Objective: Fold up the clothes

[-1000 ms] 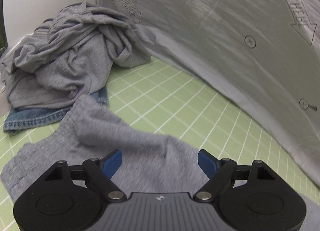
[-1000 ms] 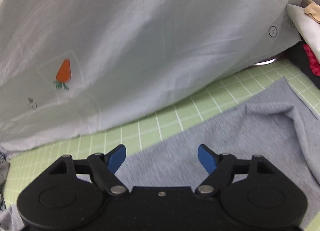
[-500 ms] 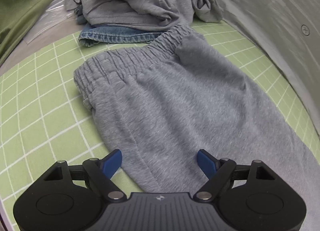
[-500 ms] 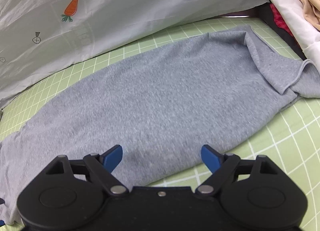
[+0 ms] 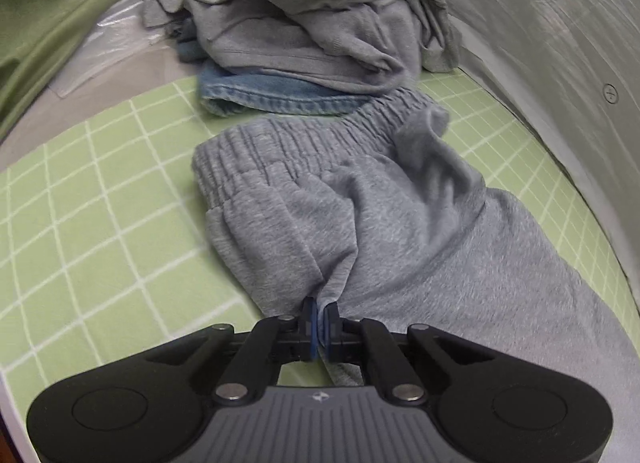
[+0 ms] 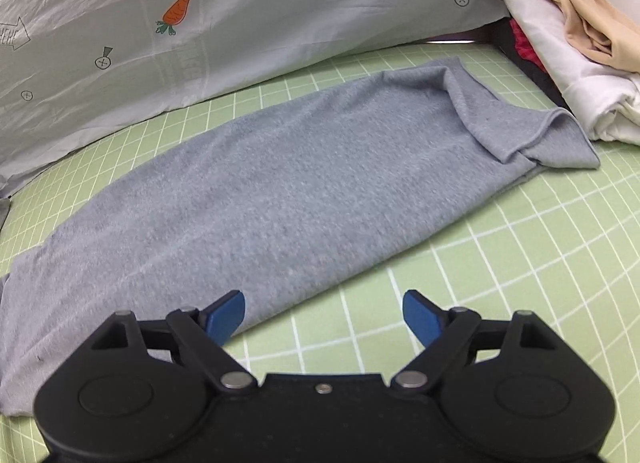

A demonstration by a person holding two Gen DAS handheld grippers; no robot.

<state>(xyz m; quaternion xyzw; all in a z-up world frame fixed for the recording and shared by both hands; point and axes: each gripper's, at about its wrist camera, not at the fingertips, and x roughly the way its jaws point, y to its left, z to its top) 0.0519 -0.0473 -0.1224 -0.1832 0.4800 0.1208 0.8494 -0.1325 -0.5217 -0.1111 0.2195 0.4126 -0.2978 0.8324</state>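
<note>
Left wrist view: the left hand-held gripper (image 5: 320, 323) pinches the near side edge of the grey fleece sweatpants (image 5: 400, 223) lying on the green gridded tabletop (image 5: 100, 203). The right hand-held gripper (image 6: 324, 313) hovers spread wide at the trouser leg's near edge, bare mat to its right.

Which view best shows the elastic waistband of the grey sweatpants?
The left wrist view: the waistband lies gathered in full view beyond the left gripper. The right wrist view shows only the pants' leg, no waistband.
</note>
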